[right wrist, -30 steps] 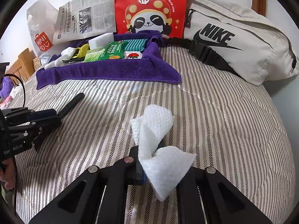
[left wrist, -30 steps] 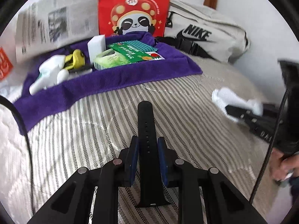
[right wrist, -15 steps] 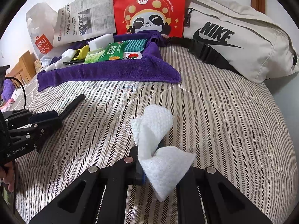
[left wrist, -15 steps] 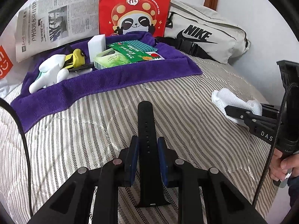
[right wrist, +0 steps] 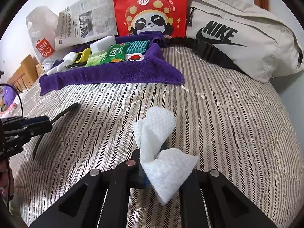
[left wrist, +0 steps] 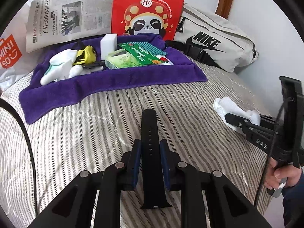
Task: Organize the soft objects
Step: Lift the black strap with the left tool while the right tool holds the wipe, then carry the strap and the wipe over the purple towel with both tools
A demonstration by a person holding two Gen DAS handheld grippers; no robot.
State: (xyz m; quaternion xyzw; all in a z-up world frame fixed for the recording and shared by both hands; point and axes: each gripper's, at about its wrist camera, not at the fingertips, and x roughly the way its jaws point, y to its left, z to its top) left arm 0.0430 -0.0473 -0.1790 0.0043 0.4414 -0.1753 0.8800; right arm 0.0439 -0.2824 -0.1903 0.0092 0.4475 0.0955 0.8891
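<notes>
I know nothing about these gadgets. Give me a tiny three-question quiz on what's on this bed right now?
1. True or false: the left gripper is shut on a black watch strap.
2. What does the right gripper hold? A) a sponge B) a white wipe C) a newspaper
3. What colour is the towel with the small packets lying on it?

Key: 1 true. 2 B, the white wipe. 3 purple.
</notes>
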